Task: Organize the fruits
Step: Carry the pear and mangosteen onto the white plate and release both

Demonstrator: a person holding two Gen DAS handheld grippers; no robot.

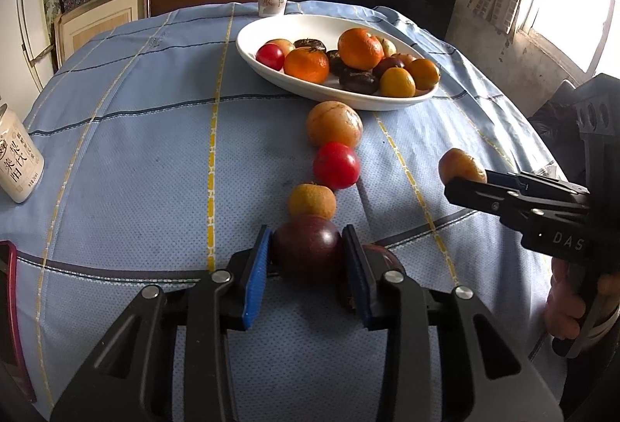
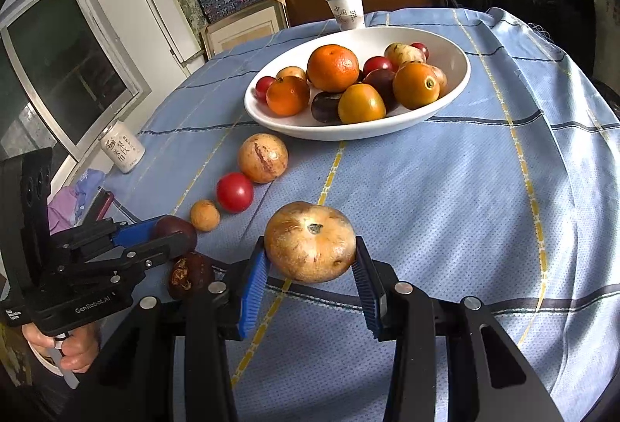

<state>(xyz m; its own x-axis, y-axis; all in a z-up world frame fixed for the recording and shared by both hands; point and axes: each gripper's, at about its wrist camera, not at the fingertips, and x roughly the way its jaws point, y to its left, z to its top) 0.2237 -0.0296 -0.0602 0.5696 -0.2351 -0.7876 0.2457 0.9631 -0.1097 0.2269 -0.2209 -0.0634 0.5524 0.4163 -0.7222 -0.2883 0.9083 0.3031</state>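
Clamped in the right gripper [image 2: 310, 259]: tan round fruit [image 2: 310, 242], lifted off the blue cloth [image 2: 445, 209], pinched low on a curved skin, so liable to squirt out. Heaped white bowl [image 2: 457, 88] at twelve o'clock; could shed fruit if bumped. Squeezed by the left gripper [image 1: 306, 255]: purple fruit [image 1: 306, 247], possibly resting on cloth. Crowded at twelve by small orange fruit [image 1: 312, 201]; could be nudged rolling.
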